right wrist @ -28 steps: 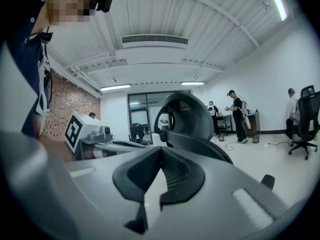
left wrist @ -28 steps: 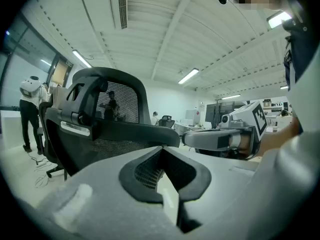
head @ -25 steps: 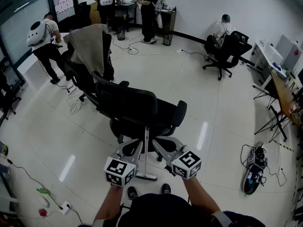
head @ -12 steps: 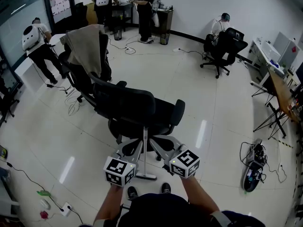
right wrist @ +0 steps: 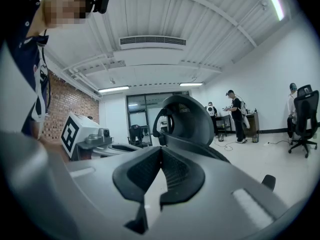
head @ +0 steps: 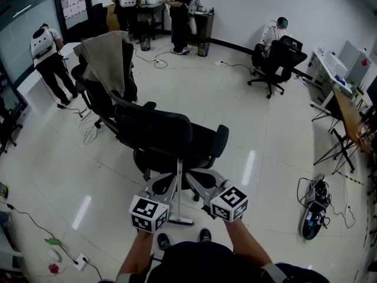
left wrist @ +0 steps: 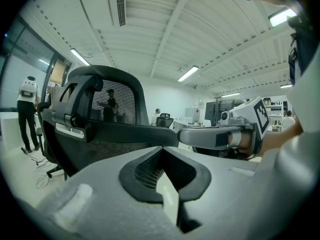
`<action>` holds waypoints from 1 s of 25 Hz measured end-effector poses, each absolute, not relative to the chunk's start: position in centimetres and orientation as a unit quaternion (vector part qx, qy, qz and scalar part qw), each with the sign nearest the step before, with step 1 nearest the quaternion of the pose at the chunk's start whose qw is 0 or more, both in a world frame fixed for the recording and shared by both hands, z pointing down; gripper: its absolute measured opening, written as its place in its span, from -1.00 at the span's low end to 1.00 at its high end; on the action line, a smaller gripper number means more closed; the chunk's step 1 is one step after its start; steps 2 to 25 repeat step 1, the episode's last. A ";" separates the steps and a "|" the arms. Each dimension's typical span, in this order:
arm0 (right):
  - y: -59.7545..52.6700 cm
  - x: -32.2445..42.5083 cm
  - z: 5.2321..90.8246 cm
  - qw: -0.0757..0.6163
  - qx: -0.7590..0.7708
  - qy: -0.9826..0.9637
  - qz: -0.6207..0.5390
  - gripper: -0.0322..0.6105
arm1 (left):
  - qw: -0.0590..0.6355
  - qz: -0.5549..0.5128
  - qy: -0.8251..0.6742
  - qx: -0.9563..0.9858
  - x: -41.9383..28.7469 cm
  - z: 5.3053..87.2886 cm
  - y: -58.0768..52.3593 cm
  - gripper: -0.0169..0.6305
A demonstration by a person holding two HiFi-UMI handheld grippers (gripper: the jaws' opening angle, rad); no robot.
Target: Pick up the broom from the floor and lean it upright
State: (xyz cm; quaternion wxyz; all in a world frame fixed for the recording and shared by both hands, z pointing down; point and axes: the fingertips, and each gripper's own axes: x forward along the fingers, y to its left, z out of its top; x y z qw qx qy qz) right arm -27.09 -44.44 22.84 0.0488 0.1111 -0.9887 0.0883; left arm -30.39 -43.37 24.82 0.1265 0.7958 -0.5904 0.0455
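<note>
A slim pale broom handle [head: 179, 184] stands upright on the floor, its top against the seat of a black office chair [head: 162, 135]. Its flat head [head: 181, 220] rests on the tiles by the person's shoes. My left gripper [head: 167, 185] is just left of the handle and my right gripper [head: 199, 183] just right of it; neither touches it. Both are shut with nothing between the jaws. In the left gripper view the left gripper [left wrist: 161, 149] faces the chair back [left wrist: 100, 111]. The right gripper [right wrist: 161, 149] faces the same chair [right wrist: 187, 119] in its own view.
A second chair draped with a grey cloth [head: 109, 58] stands behind the first. Several people work at desks along the back wall [head: 179, 16] and at the left [head: 50, 52]. Cables and a power strip [head: 79, 258] lie at the lower left, and gear [head: 315, 214] lies on the floor at the right.
Both grippers and the broom have kept still. The person at the left has walked a little along the wall, and the view has shifted slightly.
</note>
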 end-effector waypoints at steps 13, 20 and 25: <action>-44.4 -27.1 22.8 0.049 0.110 -0.989 0.089 -0.89 | 0.126 0.045 -0.591 0.795 -30.4 24.8 -43.4 -0.95; -44.4 -27.1 22.8 0.049 0.110 -0.989 0.089 -0.89 | 0.126 0.045 -0.591 0.795 -30.4 24.8 -43.4 -0.95; -44.4 -27.1 22.8 0.049 0.110 -0.989 0.089 -0.89 | 0.126 0.045 -0.591 0.795 -30.4 24.8 -43.4 -0.95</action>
